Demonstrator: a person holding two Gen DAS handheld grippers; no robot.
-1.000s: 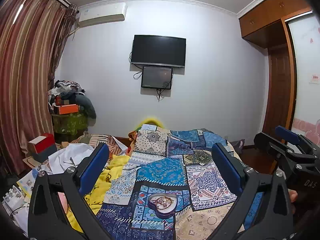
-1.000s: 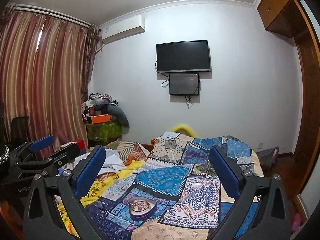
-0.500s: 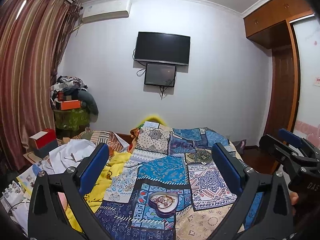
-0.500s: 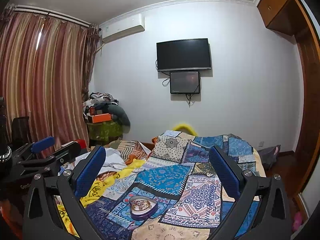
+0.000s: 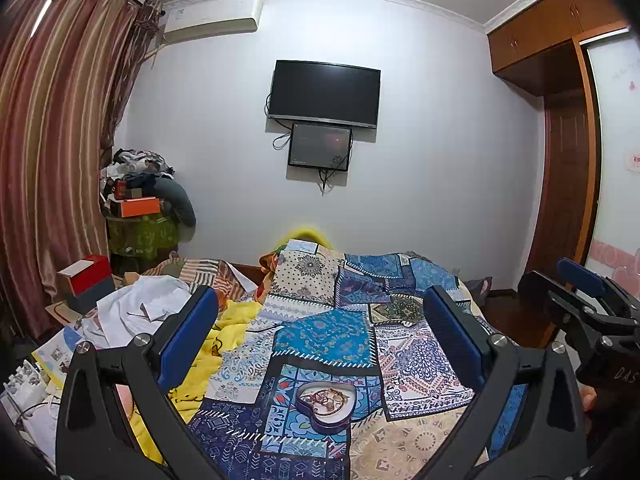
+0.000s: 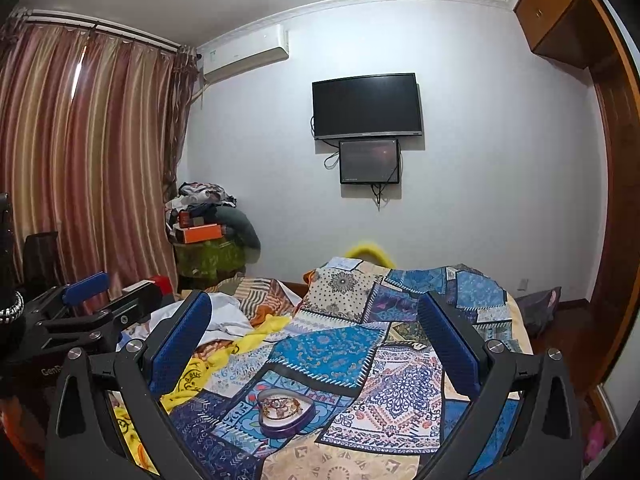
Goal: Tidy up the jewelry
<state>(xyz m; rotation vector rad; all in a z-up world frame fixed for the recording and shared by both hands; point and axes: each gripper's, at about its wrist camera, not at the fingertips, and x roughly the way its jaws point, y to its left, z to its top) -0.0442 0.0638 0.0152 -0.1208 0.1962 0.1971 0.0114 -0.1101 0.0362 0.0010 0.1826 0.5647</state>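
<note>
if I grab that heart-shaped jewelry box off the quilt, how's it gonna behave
The heart-shaped box looks rigid and small, so probably light. It sits open with loose jewelry inside, which would likely spill if tilted. The soft quilt beneath may give when pressed.

The tangle of small gold-toned jewellery [image 5: 327, 396] inside the purple heart-shaped tin [image 5: 326, 420] is too small to separate into single pieces. The lower bodies of the black left gripper with blue finger pads [image 5: 320, 344] and the black right gripper with blue finger pads [image 6: 316, 344] run off the bottom edge. The patchwork blue bedspread [image 5: 324, 336] is cut off there too, and each gripper frame hides its near corners. The white printed papers [image 5: 36, 392] at the left edge are blurred and unreadable. The brown wooden wardrobe [image 6: 616, 120] is sliced by the right edge.
</note>
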